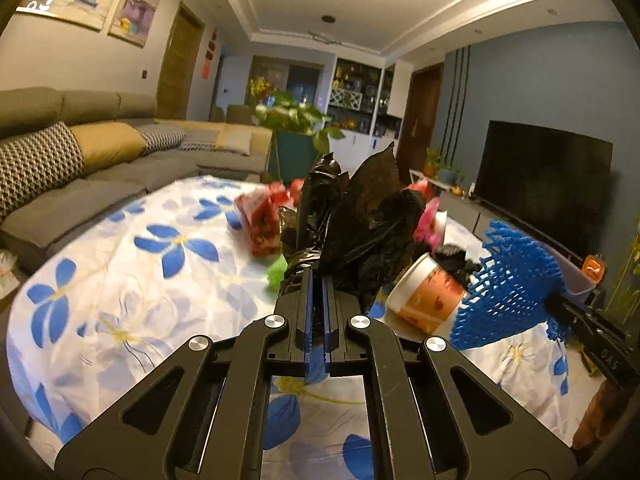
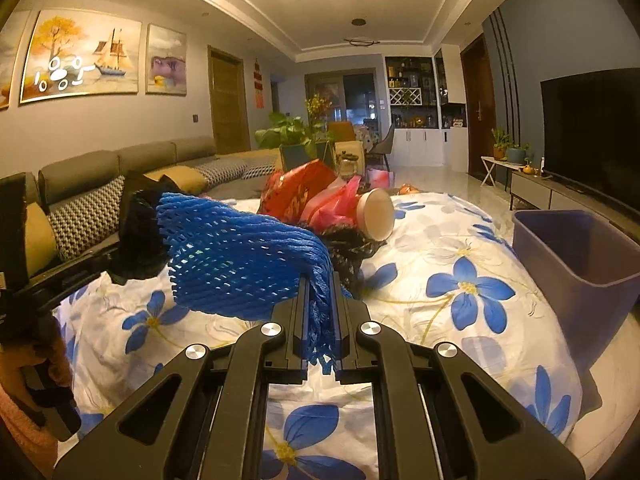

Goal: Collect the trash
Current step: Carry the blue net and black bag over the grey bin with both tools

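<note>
Left wrist view: left gripper (image 1: 318, 280) clamps black bag (image 1: 360, 220); right gripper (image 2: 320, 280) clamps blue foam net (image 2: 240, 256) above floral tablecloth (image 2: 460, 248); sofa (image 1: 80, 160) far left.

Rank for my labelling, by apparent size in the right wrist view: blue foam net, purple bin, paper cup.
1. blue foam net, though nearness to the camera inflates it
2. purple bin, partly cut off
3. paper cup

A white cloth (image 2: 460, 240) printed with blue, yellow-centred flowers covers the table. On it lie a crumpled black plastic bag (image 1: 360, 224), a bright blue foam net (image 2: 240, 256), a red-and-gold packet (image 2: 296, 188), a pink bag (image 2: 336, 204) and an orange-patterned white paper cup (image 1: 428, 292). A purple bin (image 2: 580, 256) stands at the right edge.
</note>
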Tool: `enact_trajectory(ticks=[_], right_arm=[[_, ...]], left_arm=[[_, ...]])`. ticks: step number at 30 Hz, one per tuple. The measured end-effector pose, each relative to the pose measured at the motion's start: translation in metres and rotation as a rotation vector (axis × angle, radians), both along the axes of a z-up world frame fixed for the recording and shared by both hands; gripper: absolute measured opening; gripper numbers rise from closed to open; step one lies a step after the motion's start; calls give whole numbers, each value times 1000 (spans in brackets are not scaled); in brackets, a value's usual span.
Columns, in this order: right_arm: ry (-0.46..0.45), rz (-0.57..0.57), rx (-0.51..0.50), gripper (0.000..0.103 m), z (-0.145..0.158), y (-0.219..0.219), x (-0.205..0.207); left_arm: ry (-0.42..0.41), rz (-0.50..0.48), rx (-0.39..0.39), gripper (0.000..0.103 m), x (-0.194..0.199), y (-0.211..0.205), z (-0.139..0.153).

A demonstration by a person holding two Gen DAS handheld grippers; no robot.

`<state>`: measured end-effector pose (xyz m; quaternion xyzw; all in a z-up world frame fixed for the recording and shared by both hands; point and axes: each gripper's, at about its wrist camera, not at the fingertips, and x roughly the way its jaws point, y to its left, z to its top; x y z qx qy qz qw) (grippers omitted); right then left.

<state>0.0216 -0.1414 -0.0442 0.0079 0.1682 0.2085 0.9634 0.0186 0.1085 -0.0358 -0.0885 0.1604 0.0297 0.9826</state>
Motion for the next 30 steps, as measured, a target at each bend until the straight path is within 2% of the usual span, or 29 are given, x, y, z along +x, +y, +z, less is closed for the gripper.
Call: enact_trajectory(ticks=[8, 15, 25, 30], right_arm=[[-37, -72, 46, 10, 17, -25, -2], [-78, -190, 75, 10, 32, -62, -2], [-143, -447, 87, 10, 52, -136, 11], [-145, -620, 87, 10, 54, -177, 33]], left_arm=[[-63, -40, 39, 3, -3, -25, 25], [-123, -149, 86, 3, 12, -69, 49], [-166, -408, 97, 3, 68, -173, 71], [-174, -497, 111, 3, 109, -232, 67]])
